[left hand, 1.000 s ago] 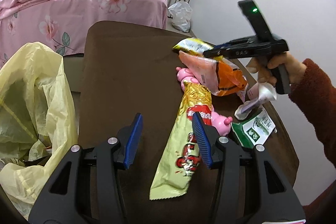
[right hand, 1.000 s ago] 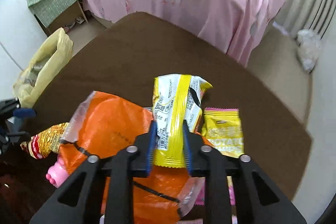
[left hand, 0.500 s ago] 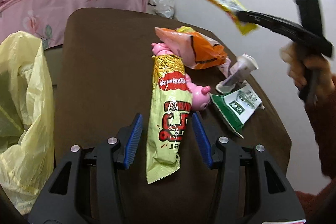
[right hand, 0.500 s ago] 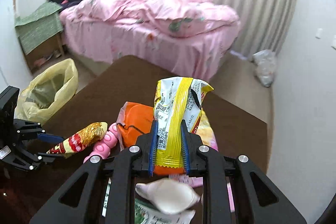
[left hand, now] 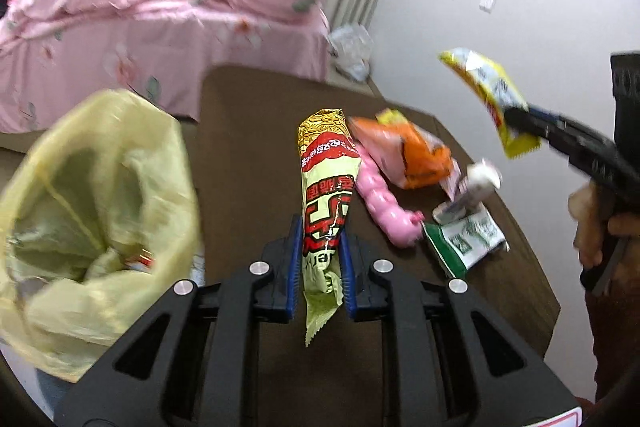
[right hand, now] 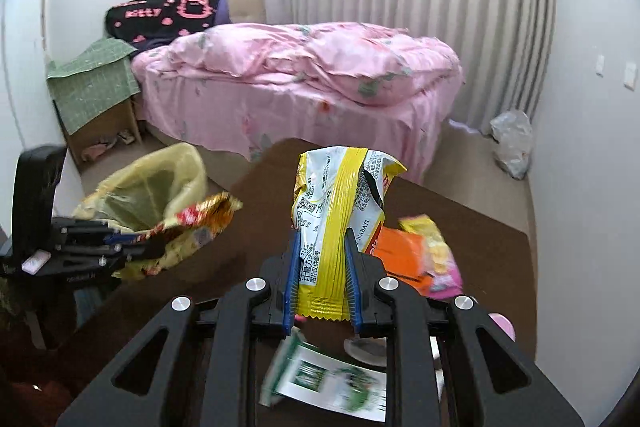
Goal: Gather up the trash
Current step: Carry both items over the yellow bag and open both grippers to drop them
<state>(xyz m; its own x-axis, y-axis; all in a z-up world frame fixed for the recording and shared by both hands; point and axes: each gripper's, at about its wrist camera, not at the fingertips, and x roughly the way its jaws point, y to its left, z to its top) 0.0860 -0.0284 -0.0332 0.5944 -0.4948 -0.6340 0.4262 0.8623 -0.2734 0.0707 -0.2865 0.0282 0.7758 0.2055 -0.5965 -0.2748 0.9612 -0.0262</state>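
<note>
My left gripper [left hand: 320,227] has its jaws closing on a long green-yellow and red snack wrapper [left hand: 326,179], with the pads pressed on its lower part. Seen from the right wrist, that wrapper [right hand: 200,215] hangs off the table in the left gripper [right hand: 132,243], near the open yellow trash bag [right hand: 160,179]. My right gripper [right hand: 322,239] is shut on a yellow and white snack wrapper [right hand: 340,195], held upright above the brown table [right hand: 460,203]. In the left wrist view this wrapper [left hand: 484,87] is high at the right, and the trash bag [left hand: 100,167] gapes at the left.
On the table lie an orange bag [left hand: 416,155], a pink toy [left hand: 380,195], a white tube [left hand: 476,183] and a green and white packet [left hand: 464,239]. A pink bed [right hand: 300,83] stands behind. A white plastic bag [right hand: 512,139] sits on the floor.
The left jaws have closed on the long wrapper and lifted it off the table. The right gripper has risen and swung away from the pile with the yellow wrapper.
</note>
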